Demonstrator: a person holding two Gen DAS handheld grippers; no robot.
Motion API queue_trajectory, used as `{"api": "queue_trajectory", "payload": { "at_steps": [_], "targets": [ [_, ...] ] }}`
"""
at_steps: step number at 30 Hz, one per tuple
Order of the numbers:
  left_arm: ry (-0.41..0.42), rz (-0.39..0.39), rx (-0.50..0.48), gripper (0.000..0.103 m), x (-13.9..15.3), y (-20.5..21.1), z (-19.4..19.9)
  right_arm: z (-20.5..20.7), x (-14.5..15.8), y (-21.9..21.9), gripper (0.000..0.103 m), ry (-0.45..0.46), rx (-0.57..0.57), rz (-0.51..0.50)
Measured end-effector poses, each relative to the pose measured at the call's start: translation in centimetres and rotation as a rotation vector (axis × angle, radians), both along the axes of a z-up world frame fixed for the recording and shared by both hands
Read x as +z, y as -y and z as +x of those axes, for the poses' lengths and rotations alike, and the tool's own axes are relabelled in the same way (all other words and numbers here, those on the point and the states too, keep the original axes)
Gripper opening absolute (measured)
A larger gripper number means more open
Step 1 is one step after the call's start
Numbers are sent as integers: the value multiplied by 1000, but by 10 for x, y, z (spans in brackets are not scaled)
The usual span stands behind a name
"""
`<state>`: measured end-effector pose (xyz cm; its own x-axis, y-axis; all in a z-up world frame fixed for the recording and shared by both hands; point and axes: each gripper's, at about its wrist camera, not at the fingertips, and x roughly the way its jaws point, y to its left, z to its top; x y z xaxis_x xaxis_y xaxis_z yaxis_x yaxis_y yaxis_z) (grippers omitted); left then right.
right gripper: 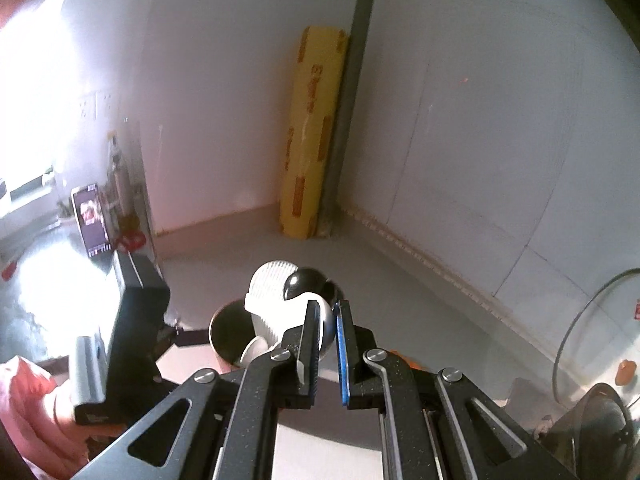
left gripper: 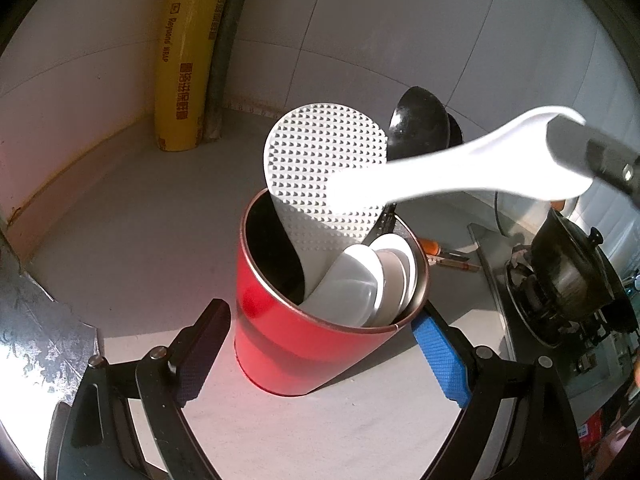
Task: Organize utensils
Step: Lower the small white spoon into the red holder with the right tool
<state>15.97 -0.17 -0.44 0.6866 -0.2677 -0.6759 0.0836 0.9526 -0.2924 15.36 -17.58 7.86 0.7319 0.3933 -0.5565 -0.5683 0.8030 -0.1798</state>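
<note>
Above the red cylindrical metal holder (left gripper: 320, 312), braced between my left gripper's (left gripper: 320, 340) spread pads, my right gripper (right gripper: 327, 344) pinches a white plastic spoon (left gripper: 460, 172); next, I tip it handle-down and lower it in.

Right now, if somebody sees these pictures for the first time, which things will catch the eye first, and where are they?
The red holder on the grey counter stands out first, between the left gripper fingers, with a dimpled white rice paddle and black ladle sticking up. Above it, the right gripper holds a white spoon. A yellow wrap roll stands in the corner.
</note>
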Motion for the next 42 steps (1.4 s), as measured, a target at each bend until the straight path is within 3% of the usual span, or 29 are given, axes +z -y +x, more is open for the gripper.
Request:
{"api": "queue_trajectory", "payload": {
  "at_steps": [29, 42],
  "targets": [
    [0, -12, -17, 92, 0, 3, 0, 18, -26, -42, 8, -93, 108, -159],
    [-4, -8, -19, 92, 0, 4, 0, 23, -27, -55, 11, -127, 141, -132]
  ]
}}
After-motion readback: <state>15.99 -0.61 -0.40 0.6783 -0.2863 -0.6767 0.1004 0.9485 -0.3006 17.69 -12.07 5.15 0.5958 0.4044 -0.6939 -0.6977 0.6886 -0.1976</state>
